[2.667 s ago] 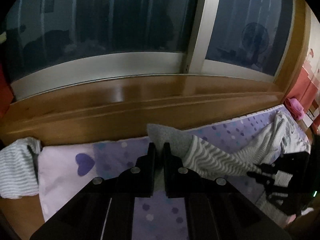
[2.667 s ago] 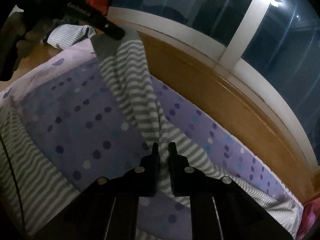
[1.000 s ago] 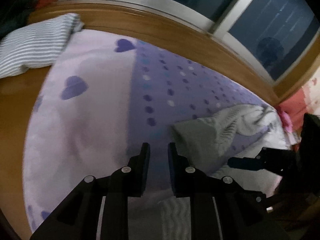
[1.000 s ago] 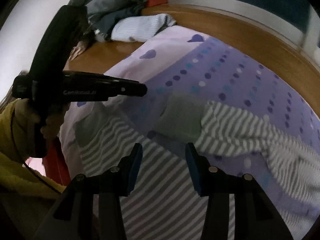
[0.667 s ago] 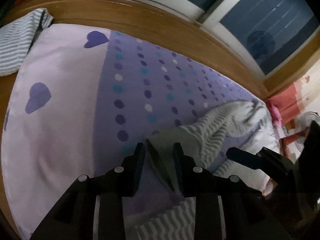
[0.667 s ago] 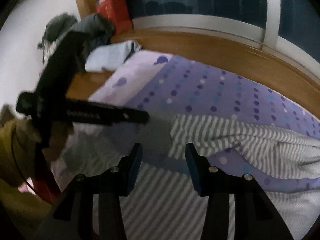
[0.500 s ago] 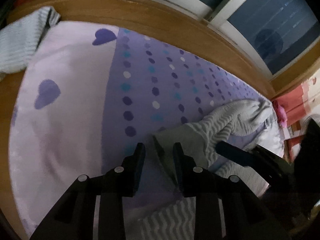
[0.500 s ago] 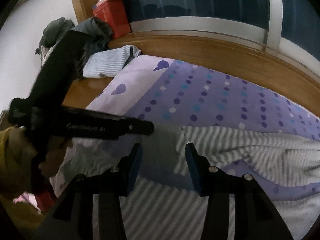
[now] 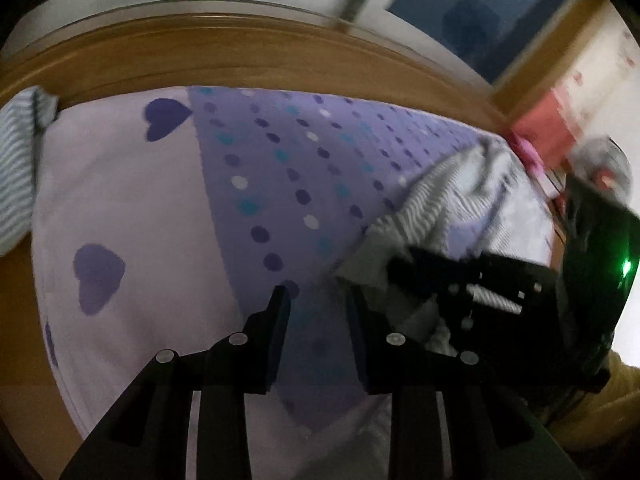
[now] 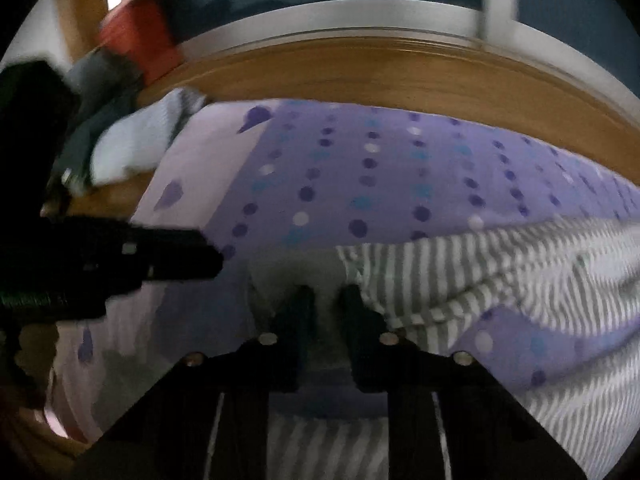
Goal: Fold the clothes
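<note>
A grey-and-white striped garment (image 10: 480, 272) lies on the purple dotted sheet (image 10: 400, 184), its sleeve ending in a plain grey cuff (image 10: 296, 268). My right gripper (image 10: 326, 296) is closing, its narrow jaws pinching that cuff between them. In the left wrist view the same cuff (image 9: 364, 264) sits under the right gripper (image 9: 420, 268), with the striped sleeve (image 9: 460, 200) trailing off to the right. My left gripper (image 9: 316, 300) stands open just left of the cuff, with only sheet between its fingers. It also shows at the left edge of the right wrist view, as the left gripper (image 10: 180, 256).
A wooden ledge (image 9: 240, 52) and dark window run along the far side of the sheet. A folded striped cloth (image 10: 132, 144) lies at the sheet's left corner, with a dark clothes heap (image 10: 96, 92) and a red box (image 10: 136, 36) behind it.
The sleeve, earlier held up by both grippers, now lies on the sheet. The right gripper's jaws have narrowed onto the grey cuff. The left gripper has let go and shifted left of it.
</note>
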A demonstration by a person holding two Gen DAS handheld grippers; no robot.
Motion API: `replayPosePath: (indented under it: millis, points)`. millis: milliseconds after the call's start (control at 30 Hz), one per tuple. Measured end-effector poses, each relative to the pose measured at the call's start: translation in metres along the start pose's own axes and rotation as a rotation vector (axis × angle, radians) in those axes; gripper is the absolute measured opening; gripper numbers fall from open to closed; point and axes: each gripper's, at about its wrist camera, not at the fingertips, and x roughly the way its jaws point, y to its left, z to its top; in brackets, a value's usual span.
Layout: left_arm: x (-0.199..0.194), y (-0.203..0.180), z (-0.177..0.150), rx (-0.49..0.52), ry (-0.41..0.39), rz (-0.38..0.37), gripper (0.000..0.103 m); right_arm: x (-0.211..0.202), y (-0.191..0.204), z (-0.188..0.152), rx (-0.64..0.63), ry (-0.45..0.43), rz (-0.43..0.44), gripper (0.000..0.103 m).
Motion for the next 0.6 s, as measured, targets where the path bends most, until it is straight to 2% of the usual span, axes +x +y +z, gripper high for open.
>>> replayPosePath:
  millis: [233,333,500,600]
  points:
    - [-0.003,0.011,0.005,0.122,0.053,-0.091,0.028,-0.040,0.026,0.002,0.105,-0.124,-0.218,0.010]
    - [0.001,0.009,0.005,0.153,0.061,-0.110,0.030,-0.056,0.029,-0.009,0.140,-0.132,-0.302,0.010]
    - [0.018,0.000,0.001,0.194,0.106,-0.113,0.039,-0.057,0.010,-0.041,0.263,-0.048,-0.389,0.010]
    - [0.019,-0.005,0.002,0.221,0.101,-0.112,0.045,-0.054,0.002,-0.056,0.331,-0.014,-0.397,0.010]
